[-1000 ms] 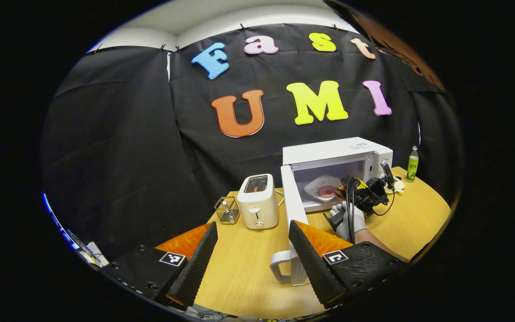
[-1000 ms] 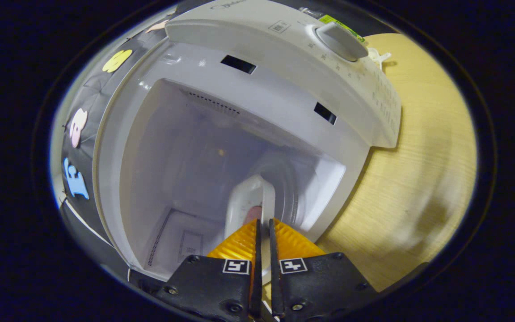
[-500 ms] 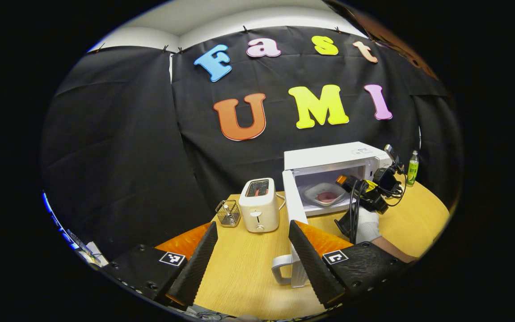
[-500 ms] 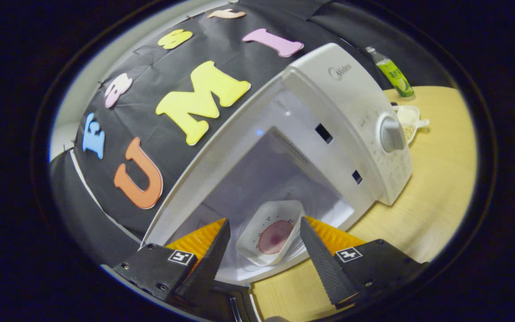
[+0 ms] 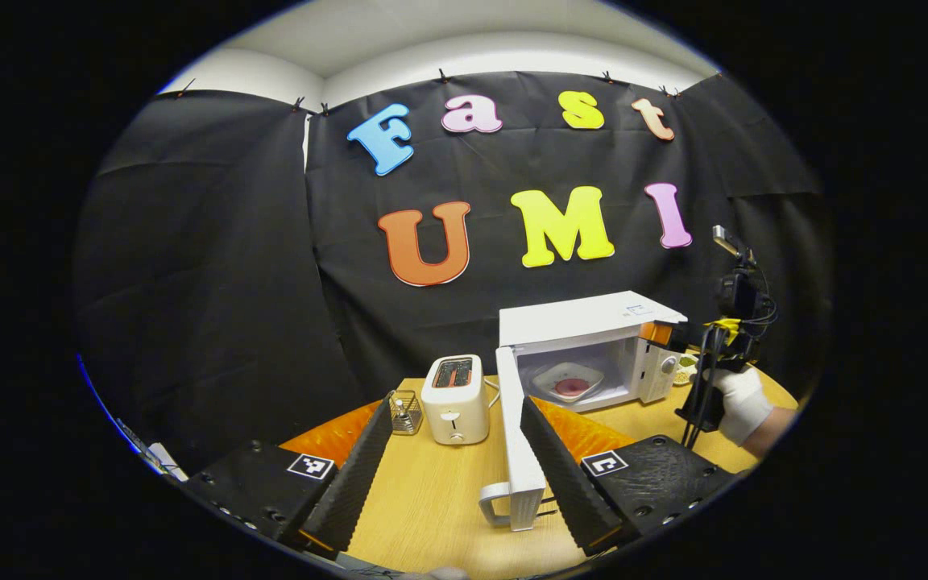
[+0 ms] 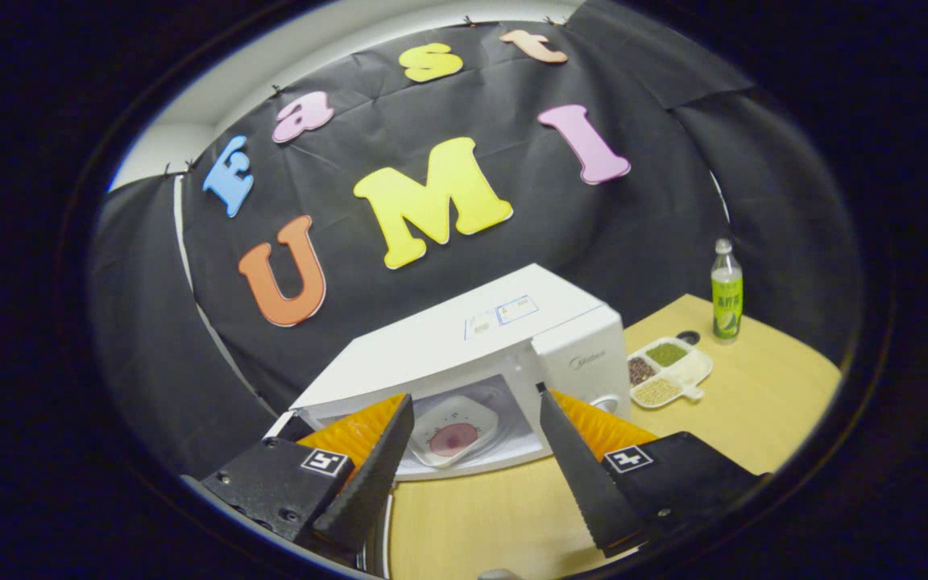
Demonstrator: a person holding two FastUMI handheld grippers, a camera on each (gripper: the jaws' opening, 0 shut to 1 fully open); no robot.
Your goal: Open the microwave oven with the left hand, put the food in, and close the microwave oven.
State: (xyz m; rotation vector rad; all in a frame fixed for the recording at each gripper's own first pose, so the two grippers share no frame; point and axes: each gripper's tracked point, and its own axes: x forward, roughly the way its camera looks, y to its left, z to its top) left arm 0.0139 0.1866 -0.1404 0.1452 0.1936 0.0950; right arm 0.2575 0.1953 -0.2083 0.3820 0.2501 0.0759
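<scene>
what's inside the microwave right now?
A white dish with a reddish piece of food sits on the floor of the open microwave. The right gripper's fingers cover the cavity's side edges.

Open microwave door (image 5: 515, 427) juts toward the left claw (image 5: 452, 471), toaster (image 5: 454, 389) beside.

Even overhead light is falling across both views, leaving the wooden table (image 5: 448, 491) bright and warm while the black cloth wall (image 5: 214, 266) is soaking up most of it. The white microwave (image 6: 464, 338) is catching the light without harsh glare, and its open inside is showing slightly dimmer. Shadows are lying soft and short under the toaster (image 5: 453, 399). Both pictures are staying sharp at the centre, with straight edges bowing strongly toward the rim, where brightness is falling off and a faint blue fringe is showing.
</scene>
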